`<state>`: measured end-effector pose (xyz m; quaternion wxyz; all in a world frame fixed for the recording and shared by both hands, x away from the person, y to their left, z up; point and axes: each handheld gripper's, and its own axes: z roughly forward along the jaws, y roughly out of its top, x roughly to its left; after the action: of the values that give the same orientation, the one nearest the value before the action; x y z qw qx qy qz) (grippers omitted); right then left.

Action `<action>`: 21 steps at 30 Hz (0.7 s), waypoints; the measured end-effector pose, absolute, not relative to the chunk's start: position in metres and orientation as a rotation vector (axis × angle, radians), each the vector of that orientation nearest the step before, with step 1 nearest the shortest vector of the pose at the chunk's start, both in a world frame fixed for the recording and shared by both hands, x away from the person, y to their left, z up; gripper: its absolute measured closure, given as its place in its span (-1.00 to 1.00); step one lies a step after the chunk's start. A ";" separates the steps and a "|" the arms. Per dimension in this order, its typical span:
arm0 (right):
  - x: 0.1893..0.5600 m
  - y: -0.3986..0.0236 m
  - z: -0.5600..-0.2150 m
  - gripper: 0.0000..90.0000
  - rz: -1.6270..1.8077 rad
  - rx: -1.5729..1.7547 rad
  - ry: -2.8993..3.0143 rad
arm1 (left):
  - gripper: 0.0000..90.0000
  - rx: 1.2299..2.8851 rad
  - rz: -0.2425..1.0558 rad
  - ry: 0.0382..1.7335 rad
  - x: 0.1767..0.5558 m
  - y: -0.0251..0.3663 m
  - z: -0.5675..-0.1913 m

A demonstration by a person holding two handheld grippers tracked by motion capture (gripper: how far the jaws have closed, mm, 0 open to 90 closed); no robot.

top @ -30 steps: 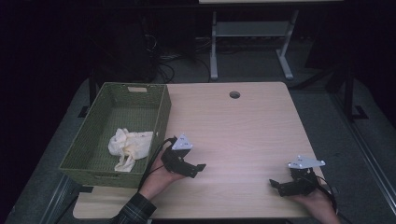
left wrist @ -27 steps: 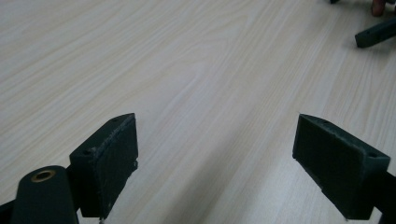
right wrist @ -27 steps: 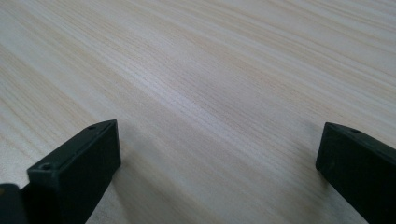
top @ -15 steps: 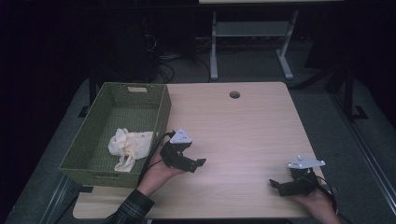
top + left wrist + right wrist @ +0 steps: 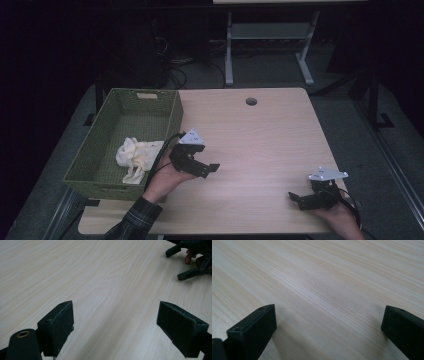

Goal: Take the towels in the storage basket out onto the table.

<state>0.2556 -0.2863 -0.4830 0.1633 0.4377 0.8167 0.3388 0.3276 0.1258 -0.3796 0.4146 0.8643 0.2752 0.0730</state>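
A crumpled cream cloth (image 5: 136, 156) lies in the near end of a green woven basket (image 5: 110, 131) at the table's left. Just right of the basket, my left gripper (image 5: 212, 169) hovers over the wooden table (image 5: 260, 135), open, with nothing between its jaws; in the left gripper view (image 5: 115, 327) bare wood shows between the pads. My right gripper (image 5: 295, 199) rests low near the front right corner, also open and empty, and the right gripper view (image 5: 328, 332) has only wood grain between its jaws. The right gripper (image 5: 190, 262) appears far off in the left gripper view.
A round cable hole (image 5: 251, 101) sits near the table's far edge. Beyond the table stand a white desk frame (image 5: 265, 45) and cables on a dark floor. The basket wall stands close to the left hand.
The left gripper has drifted a little toward the basket and up the table. The right gripper has stayed in place. Both remain open.
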 end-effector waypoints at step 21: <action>0.256 -0.286 -0.483 -1.00 0.967 1.246 2.330 | -0.71 2.180 0.181 0.693 0.340 0.143 -0.357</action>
<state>0.2556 -0.2864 -0.4830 0.1634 0.4370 0.8169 0.3390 0.3401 0.1429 -0.3572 0.4111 0.8661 0.2752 0.0719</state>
